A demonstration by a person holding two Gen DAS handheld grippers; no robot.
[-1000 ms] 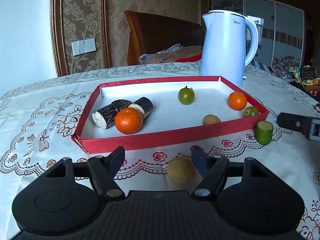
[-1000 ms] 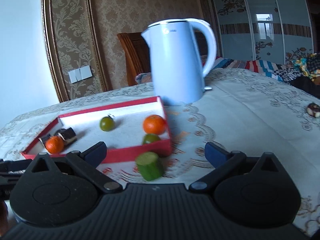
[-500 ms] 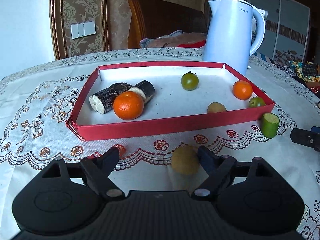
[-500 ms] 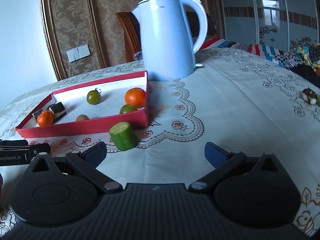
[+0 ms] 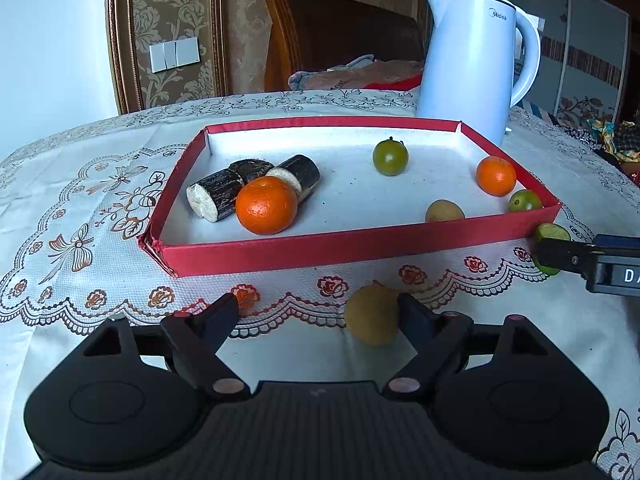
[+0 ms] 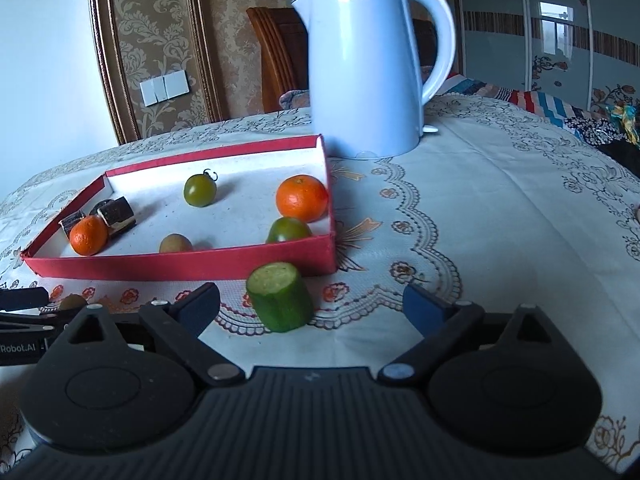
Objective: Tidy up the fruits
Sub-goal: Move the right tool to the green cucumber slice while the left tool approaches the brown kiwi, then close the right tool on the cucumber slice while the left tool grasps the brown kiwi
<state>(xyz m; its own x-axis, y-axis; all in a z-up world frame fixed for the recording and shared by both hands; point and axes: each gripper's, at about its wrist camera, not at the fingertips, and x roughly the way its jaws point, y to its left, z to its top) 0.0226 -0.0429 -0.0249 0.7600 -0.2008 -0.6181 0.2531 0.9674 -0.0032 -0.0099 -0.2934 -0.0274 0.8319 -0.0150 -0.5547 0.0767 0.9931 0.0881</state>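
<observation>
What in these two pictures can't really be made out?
- Left wrist view: the green cut piece is partly hidden behind the right gripper, which the picture's right edge cuts off.
- Right wrist view: the small yellow-brown fruit on the cloth is mostly hidden behind the camera's own mount.
- Left wrist view: whether the yellow-brown fruit touches the left gripper's right finger is unclear.
- Both views: the third dark stick piece in the red tray is mostly covered.

Black hand-held gripper (image 5: 318, 314), blue-tipped fingers (image 6: 416, 304)
</observation>
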